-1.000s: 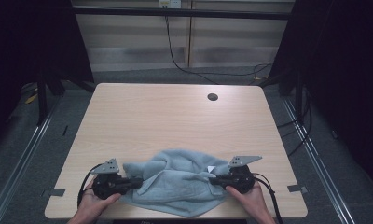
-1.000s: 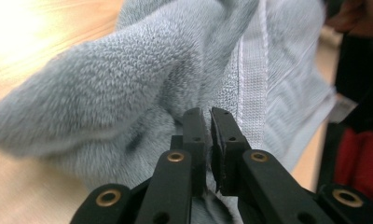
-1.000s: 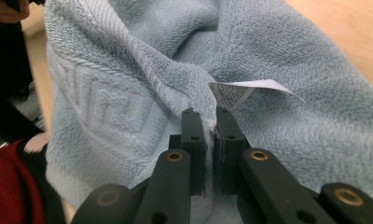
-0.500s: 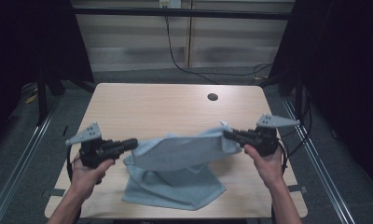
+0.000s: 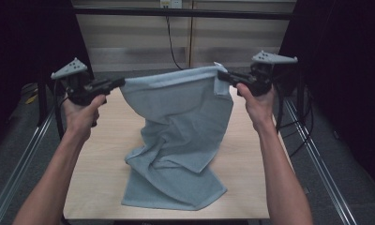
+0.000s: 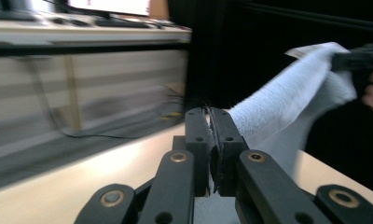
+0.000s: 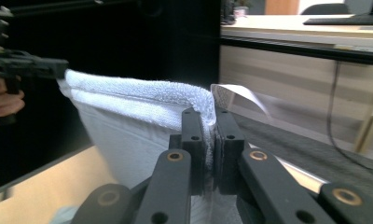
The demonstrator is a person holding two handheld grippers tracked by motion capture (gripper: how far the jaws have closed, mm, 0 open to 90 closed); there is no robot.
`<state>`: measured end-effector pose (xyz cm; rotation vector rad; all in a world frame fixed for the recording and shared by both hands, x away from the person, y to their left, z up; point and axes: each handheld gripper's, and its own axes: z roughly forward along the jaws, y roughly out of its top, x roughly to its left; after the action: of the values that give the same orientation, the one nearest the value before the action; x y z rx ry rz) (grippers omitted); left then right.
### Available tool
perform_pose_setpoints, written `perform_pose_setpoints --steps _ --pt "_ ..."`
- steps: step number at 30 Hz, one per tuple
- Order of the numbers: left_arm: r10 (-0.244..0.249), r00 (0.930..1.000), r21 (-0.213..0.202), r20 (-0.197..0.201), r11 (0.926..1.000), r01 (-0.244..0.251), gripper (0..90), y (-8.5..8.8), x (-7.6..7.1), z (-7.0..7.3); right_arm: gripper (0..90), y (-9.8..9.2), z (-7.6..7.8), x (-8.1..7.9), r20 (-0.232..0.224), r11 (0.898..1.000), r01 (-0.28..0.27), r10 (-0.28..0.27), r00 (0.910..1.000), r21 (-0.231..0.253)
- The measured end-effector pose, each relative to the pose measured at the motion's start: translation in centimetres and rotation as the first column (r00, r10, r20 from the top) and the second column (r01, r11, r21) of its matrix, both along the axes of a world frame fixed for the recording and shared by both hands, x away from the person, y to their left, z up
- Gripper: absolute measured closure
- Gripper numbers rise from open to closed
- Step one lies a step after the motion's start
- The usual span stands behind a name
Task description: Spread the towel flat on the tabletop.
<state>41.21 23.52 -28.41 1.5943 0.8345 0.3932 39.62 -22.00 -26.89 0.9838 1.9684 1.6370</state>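
Note:
A light blue towel (image 5: 181, 122) hangs stretched between the two grippers above the wooden table (image 5: 106, 154). Its lower end lies folded on the table near the front edge. My left gripper (image 5: 121, 82) is shut on the towel's top left corner, and my right gripper (image 5: 218, 75) is shut on the top right corner. In the left gripper view the jaws (image 6: 211, 112) pinch the towel (image 6: 287, 88), which runs to the other gripper (image 6: 357, 58). In the right gripper view the jaws (image 7: 209, 112) have just eased slightly with the towel (image 7: 138, 93) still clamped between them.
Metal rails (image 5: 21, 154) run along both sides of the table. Black curtains stand left and right, and a panelled wall with a hanging cable (image 5: 169, 42) lies beyond the far edge. Bare tabletop shows left and right of the towel.
Both grippers have risen from the table's front edge and spread apart. The towel went up with them, from a crumpled heap to a hanging sheet.

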Motion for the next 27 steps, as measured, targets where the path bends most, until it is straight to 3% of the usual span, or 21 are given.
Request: perform_pose_setpoints --steps 1,3,4,6,8,10,13,15,17,19,20,21,22,23,27 --pt "0.014 0.9997 0.005 -0.021 0.9999 -0.014 85.2 -0.1 1.4 -0.5 81.2 0.2 0.0 0.8 -0.012 1.000 0.012 -0.012 0.9998 -0.002" --pt "0.090 0.9911 0.046 -0.097 0.9952 -0.086 68.5 -0.3 3.1 -1.8 66.9 0.8 -0.8 2.8 -0.035 0.996 0.081 -0.082 0.9960 -0.023" --pt "0.092 0.9872 0.053 -0.130 0.9949 -0.086 64.0 -0.1 3.6 -2.9 61.5 0.9 -1.3 3.3 -0.058 0.995 0.096 -0.099 0.9934 -0.037" --pt "0.087 0.9874 0.085 -0.133 0.9935 -0.076 66.7 -0.1 3.4 -4.3 56.5 1.1 -2.9 3.8 -0.090 0.991 0.119 -0.123 0.9883 -0.055" --pt "0.064 0.9848 0.071 -0.162 0.9961 -0.053 64.8 0.4 3.0 -5.9 56.1 0.9 -4.5 3.5 -0.110 0.995 0.092 -0.096 0.9894 -0.037" --pt "0.059 0.9815 0.079 -0.182 0.9958 -0.045 62.6 0.6 2.6 -7.0 54.7 0.6 -6.0 3.2 -0.141 0.995 0.090 -0.097 0.9853 -0.052" --pt "0.034 0.9791 0.071 -0.200 0.9973 -0.020 61.4 1.1 1.4 -8.7 53.7 0.1 -7.7 1.9 -0.181 0.997 0.054 -0.064 0.9813 -0.059" --pt "0.025 0.9769 0.111 -0.212 0.9939 -0.001 61.4 1.2 0.6 -9.9 53.7 0.0 -8.7 0.8 -0.203 0.997 0.022 -0.037 0.9785 -0.074" --pt "0.001 0.9725 0.087 -0.233 0.9960 0.020 61.3 1.3 -0.4 -11.3 54.5 0.1 -9.8 -0.5 -0.220 0.997 0.000 -0.018 0.9754 -0.081" --pt "-0.009 0.9694 0.112 -0.245 0.9930 0.038 61.4 0.9 -1.3 -12.6 55.9 0.2 -11.3 -1.7 -0.253 0.997 -0.033 0.015 0.9673 -0.070" --pt "-0.021 0.9624 0.121 -0.271 0.9911 0.056 61.3 0.7 -1.9 -13.4 56.0 0.4 -12.2 -2.2 -0.270 0.995 -0.054 0.031 0.9624 -0.080" --pt "-0.040 0.9599 0.117 -0.277 0.9903 0.075 61.4 0.5 -2.5 -14.2 56.1 0.7 -13.1 -2.8 -0.290 0.993 -0.075 0.047 0.9560 -0.087" --pt "-0.067 0.9517 0.117 -0.300 0.9875 0.106 61.4 0.1 -3.2 -15.2 55.8 0.9 -14.0 -3.4 -0.306 0.991 -0.099 0.068 0.9497 -0.087" --pt "-0.083 0.9466 0.131 -0.312 0.9830 0.129 61.3 -0.1 -3.8 -16.0 55.4 1.2 -15.1 -4.2 -0.331 0.987 -0.128 0.089 0.9396 -0.100" --pt "-0.119 0.9346 0.136 -0.335 0.9755 0.173 62.1 -1.1 -5.4 -17.9 54.0 2.0 -17.6 -6.1 -0.373 0.980 -0.177 0.131 0.9186 -0.091"
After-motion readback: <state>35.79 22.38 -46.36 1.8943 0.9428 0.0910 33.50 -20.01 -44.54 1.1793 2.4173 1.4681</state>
